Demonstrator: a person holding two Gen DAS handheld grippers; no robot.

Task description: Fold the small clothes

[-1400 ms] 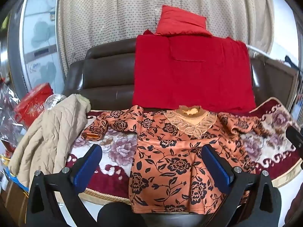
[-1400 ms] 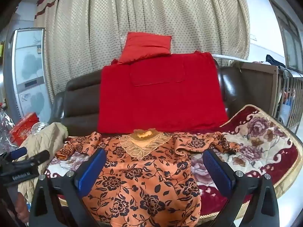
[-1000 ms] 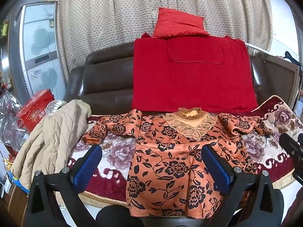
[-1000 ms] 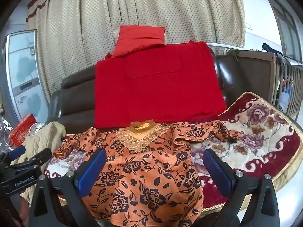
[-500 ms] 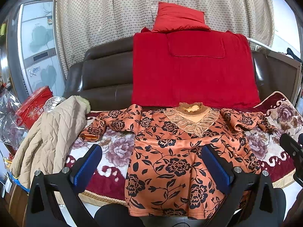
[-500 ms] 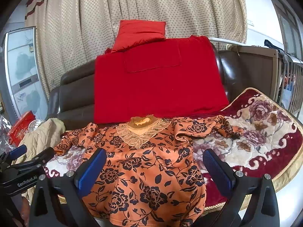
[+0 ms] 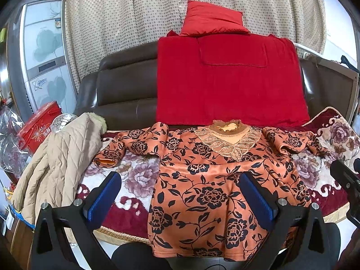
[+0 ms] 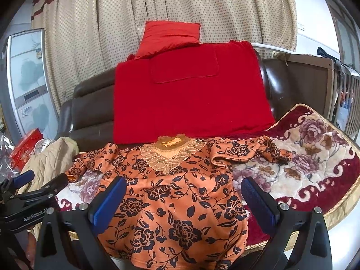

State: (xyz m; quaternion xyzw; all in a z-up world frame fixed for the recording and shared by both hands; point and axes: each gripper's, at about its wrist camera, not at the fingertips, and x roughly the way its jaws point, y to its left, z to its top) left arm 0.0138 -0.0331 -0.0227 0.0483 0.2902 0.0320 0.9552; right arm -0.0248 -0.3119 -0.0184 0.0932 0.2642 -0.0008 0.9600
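The orange floral top [image 7: 211, 180] is found laid face up on the flowered blanket [image 7: 135, 180] covering the sofa seat, lace collar [image 7: 227, 144] toward the red throw [image 7: 225, 83] on the backrest and hem hanging over the front edge. Compared with the pictures of a second or so earlier, only a slight shift of both viewpoints is recorded; the garment's outline, its sleeves and its creases are unchanged, so no fold is judged to have been begun. The left gripper [image 7: 180, 199] is held with its blue pads spread wide and nothing between them, above the lower body of the top. The right gripper [image 8: 183, 200] is likewise spread and empty, over the top's right half. The left sleeve [image 7: 126, 146] lies extended toward the beige quilted jacket [image 7: 58, 157]; the right sleeve [image 8: 245, 150] is bunched and doubled on itself. It is judged that the approach remains in progress, and that the right sleeve would need flattening before a clean fold inward.
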